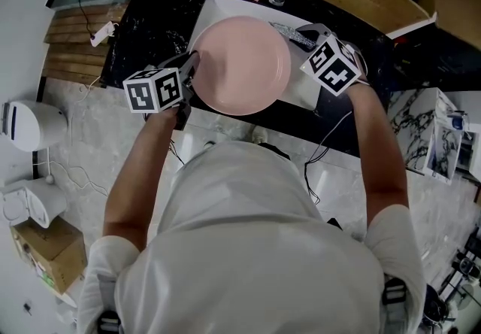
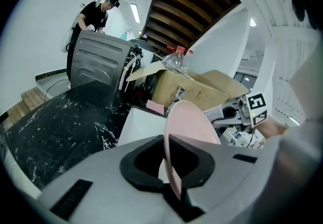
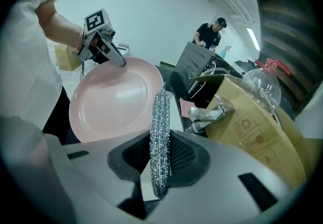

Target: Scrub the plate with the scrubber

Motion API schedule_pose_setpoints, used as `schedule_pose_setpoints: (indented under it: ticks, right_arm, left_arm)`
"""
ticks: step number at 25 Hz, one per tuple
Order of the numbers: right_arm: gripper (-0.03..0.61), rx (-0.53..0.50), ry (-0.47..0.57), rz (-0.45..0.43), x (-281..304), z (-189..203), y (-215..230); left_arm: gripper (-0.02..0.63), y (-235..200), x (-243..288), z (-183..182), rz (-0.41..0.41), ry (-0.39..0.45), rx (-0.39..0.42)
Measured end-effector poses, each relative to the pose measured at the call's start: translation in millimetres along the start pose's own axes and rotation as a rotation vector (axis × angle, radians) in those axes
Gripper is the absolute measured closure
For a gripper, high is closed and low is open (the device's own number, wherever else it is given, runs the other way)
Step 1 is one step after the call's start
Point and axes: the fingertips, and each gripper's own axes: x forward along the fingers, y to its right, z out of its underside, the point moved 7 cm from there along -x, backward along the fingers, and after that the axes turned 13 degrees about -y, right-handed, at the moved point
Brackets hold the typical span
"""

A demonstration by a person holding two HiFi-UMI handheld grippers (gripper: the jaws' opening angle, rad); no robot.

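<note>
From the head view I see the pink plate (image 1: 244, 65) held over a white basin (image 1: 214, 7) set in the black counter (image 1: 146, 28). My left gripper (image 1: 192, 65) is on its left rim, and my right gripper (image 1: 301, 35) is just beside its upper right edge with the silvery scrubber (image 1: 285, 29). In the left gripper view, the left gripper (image 2: 169, 167) has its jaws pinched on the rim of the plate (image 2: 191, 127), which stands edge-on and tilted. In the right gripper view, the right gripper (image 3: 160, 160) is clamped on the scrubber (image 3: 160, 132), upright between the jaws, close to the right edge of the plate (image 3: 113, 99); I cannot tell whether they touch. A cardboard box (image 3: 252, 122) sits to the right.
</note>
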Motion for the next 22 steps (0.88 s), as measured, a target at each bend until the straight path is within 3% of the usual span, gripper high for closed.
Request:
schedule_pose_setpoints:
  ticks: [15,22]
  right_arm:
    - [0.502,0.105,-0.070,-0.050,12,44,-47]
    - [0.502,0.097,-0.103,-0.071,12,53,-72]
  left_arm:
    - [0.597,-20,1,-3,-0.025,0.007,-0.037]
    - [0.597,-23,2,-2,-0.046,0.012,-0.069]
